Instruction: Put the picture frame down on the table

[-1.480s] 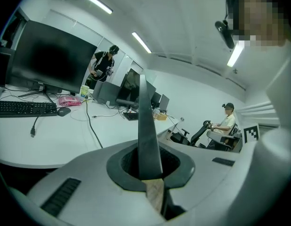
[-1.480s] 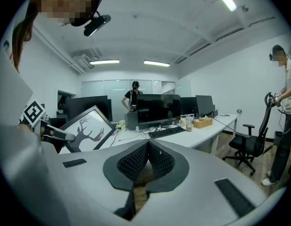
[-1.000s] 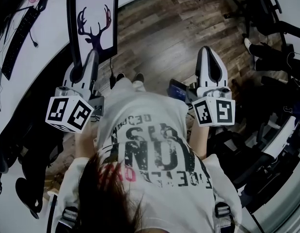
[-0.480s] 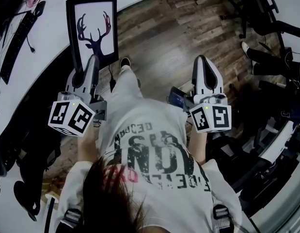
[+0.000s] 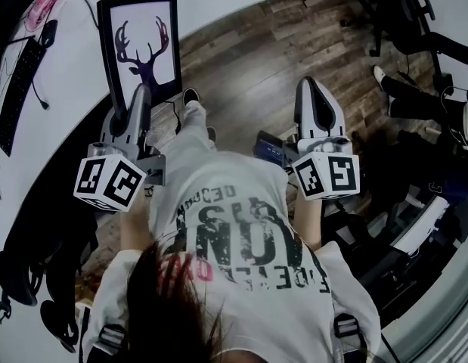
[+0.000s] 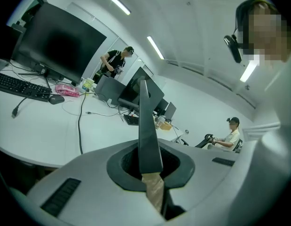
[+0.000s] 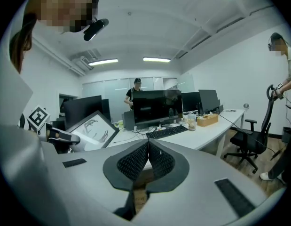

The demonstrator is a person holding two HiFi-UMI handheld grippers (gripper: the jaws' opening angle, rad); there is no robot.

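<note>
Frame: a black-edged frame (image 5: 139,48) showing a dark deer-head silhouette on white. It is tilted, picture side toward the head view. It hangs over the near edge of the bench (image 5: 67,119), with its lower right corner out past that edge above the floor (image 5: 249,59). Whether it touches the bench cannot be told.
Left hand-held gripper (image 5: 141,93): clenched on the frame's lower edge. In the left gripper view the frame stands edge-on between the pads and rises from them.
Right hand-held gripper (image 5: 313,88): clenched on nothing, its pads pressed together. It is held over the floor, well apart from the frame and off the bench.
Bench: white, with a curved near edge. A keyboard (image 5: 18,85) lies well to the left of the frame, and a monitor (image 6: 56,41) stands behind the keyboard.
</note>
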